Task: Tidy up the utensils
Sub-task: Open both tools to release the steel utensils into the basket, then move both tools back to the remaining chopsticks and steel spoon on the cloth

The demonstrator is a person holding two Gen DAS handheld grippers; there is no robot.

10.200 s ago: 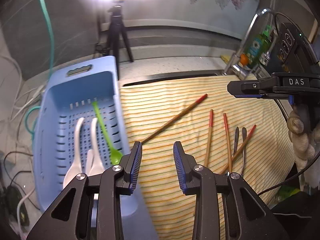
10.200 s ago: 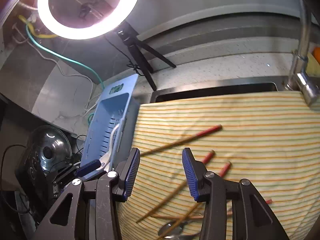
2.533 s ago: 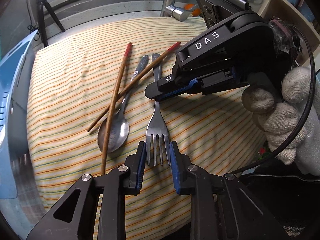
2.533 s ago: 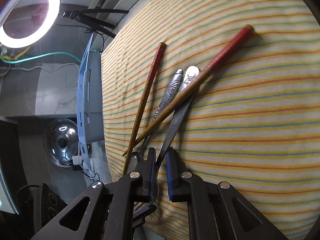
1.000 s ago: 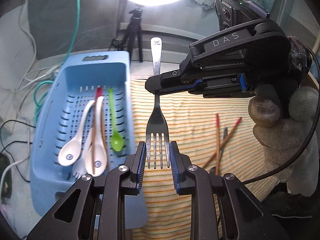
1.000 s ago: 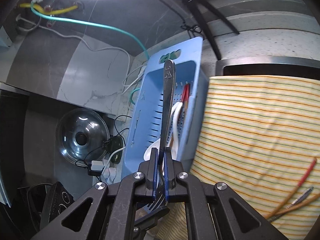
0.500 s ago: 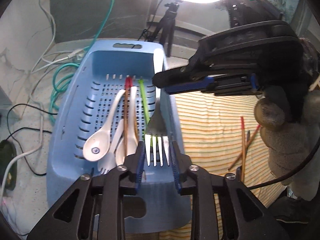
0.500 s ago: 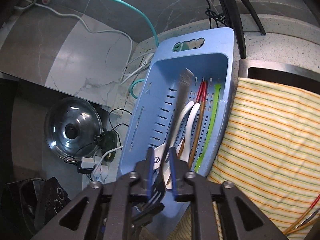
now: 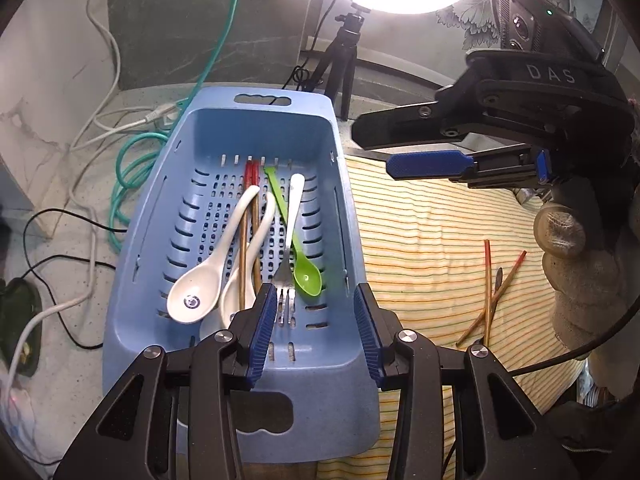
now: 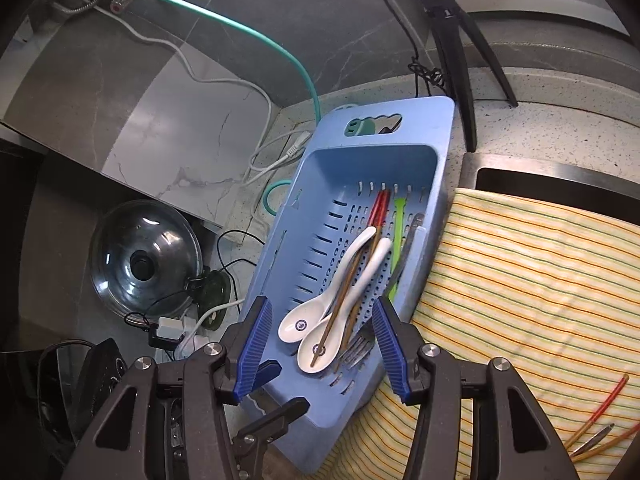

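A blue slotted basket (image 9: 256, 116) (image 10: 432, 140) holds two white ceramic spoons (image 9: 200, 284) (image 10: 336, 300), a green plastic spoon (image 9: 306, 276), two red-tipped chopsticks (image 9: 250, 196) and a metal fork (image 9: 290, 232) (image 10: 404, 256) lying free along its right side. My left gripper (image 9: 316, 322) is open and empty just above the fork's tines. My right gripper (image 10: 320, 344) is open and empty over the basket's near end; it also shows at the upper right of the left wrist view (image 9: 424, 164). Two more chopsticks (image 9: 486, 284) and a metal spoon lie on the striped cloth (image 9: 420, 240).
A ring light on a black tripod (image 9: 344, 52) stands behind the basket. Cables (image 9: 132, 168) lie on the counter to its left. A glass pot lid (image 10: 140, 264) and a power plug sit left of the basket. The sink edge (image 10: 560, 172) borders the cloth.
Both grippers opened and let go of the fork, which dropped into the basket beside the green spoon. The right gripper has risen away from the basket.
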